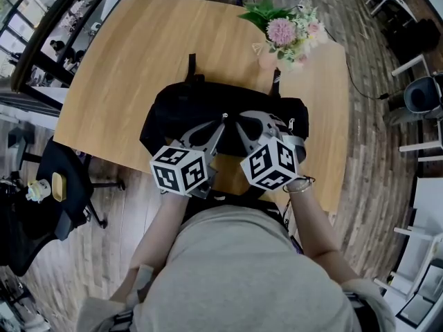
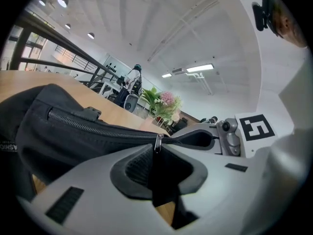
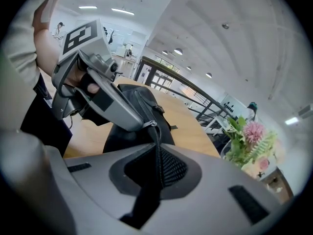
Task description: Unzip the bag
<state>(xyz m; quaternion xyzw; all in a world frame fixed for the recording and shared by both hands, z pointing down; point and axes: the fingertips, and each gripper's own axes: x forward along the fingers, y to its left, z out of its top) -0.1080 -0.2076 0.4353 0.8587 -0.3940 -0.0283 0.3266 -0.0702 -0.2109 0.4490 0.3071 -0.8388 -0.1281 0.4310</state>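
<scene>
Head view: the black fabric bag lies on the pale wooden table. Both pairs of jaws meet on its top seam near the middle, the left gripper and the right gripper tip to tip. Beyond the jaws, at the table's far edge, stands a bunch of pink and green flowers, well apart from the work.

Left gripper view: the jaws are pressed together on a black pull tab that hangs from the small metal ring of the slider. From the ring the silver zip runs away to the left of the jaws, its teeth meshed for all the length that shows. A finger of the right gripper lies just to the right of the ring. Taking the tab rather than the slider body probably gives the pads a flat strip to bite on.

Right gripper view: these jaws are closed too, pinching the bag's seam, with the zip line running straight in between the pads. Just ahead of them sits the slider, where the left gripper's fingers end. This grip looks like an anchor: it would keep the soft cloth taut so that the slider travels instead of dragging the bag along. I judge the unzipping barely begun, if at all.
</scene>
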